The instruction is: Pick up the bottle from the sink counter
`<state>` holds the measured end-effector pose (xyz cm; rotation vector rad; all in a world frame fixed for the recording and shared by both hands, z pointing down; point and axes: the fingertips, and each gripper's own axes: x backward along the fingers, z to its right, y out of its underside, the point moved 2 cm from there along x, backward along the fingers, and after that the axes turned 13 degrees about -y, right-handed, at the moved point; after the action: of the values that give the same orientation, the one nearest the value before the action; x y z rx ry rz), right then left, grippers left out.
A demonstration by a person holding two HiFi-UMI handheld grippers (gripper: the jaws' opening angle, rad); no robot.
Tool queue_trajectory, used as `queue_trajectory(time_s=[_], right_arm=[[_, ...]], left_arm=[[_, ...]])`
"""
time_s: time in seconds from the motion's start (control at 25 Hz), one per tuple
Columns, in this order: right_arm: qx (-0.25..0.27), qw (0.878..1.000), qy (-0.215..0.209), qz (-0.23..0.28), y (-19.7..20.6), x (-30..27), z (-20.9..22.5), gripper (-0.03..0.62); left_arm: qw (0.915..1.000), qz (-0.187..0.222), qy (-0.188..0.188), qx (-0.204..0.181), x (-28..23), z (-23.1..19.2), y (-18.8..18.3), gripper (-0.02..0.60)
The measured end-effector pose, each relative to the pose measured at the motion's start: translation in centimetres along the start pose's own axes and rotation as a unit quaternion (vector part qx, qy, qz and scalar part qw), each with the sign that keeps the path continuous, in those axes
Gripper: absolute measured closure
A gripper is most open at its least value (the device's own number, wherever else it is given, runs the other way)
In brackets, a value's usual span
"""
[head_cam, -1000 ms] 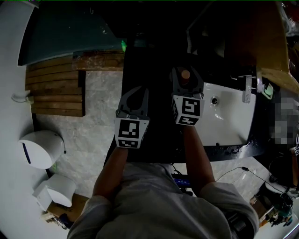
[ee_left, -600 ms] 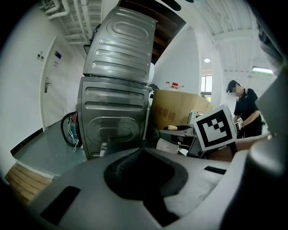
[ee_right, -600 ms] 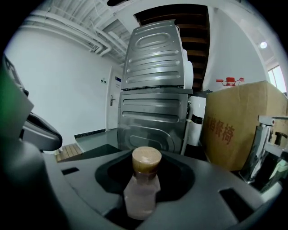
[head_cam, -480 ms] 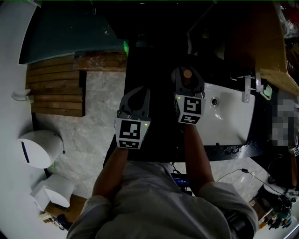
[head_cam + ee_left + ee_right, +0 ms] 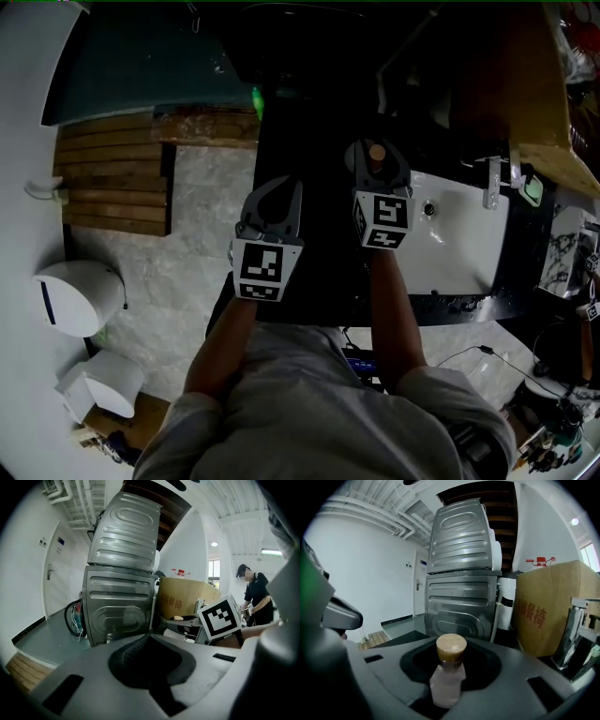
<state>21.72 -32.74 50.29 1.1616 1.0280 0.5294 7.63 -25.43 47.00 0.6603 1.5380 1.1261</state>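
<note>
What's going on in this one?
A person works at a dark sink counter with a hand-held gripper in each hand. The right hand-held gripper is closing its jaws on a small bottle with a tan cap, which stands between them. The left hand-held gripper is beside it, shut and empty.

Below you lies a pale marbled floor (image 5: 178, 272), with a slatted wooden platform (image 5: 112, 178) at its left edge. Ahead stand two grey metal cabinets (image 5: 461, 602), one atop the other (ribbed panels facing you), beside a cardboard box (image 5: 543, 611), with a white wall (image 5: 370, 573) behind.
</note>
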Motion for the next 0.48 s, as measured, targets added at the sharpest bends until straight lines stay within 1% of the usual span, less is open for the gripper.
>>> queue_trajectory(time_s=[0.24, 0.48], right_arm=[[-0.011, 1.0, -0.007, 0.015, -0.7, 0.6, 0.1, 0.474], [-0.004, 0.999, -0.011, 0.041, -2.9, 2.4, -0.4, 0.474]], left_arm=[[1.0, 0.004, 0.002, -0.002, 0.4, 0.3, -0.4, 0.569], [0.9998, 0.015, 0.007, -0.006, 0.8, 0.8, -1.3, 0.569]])
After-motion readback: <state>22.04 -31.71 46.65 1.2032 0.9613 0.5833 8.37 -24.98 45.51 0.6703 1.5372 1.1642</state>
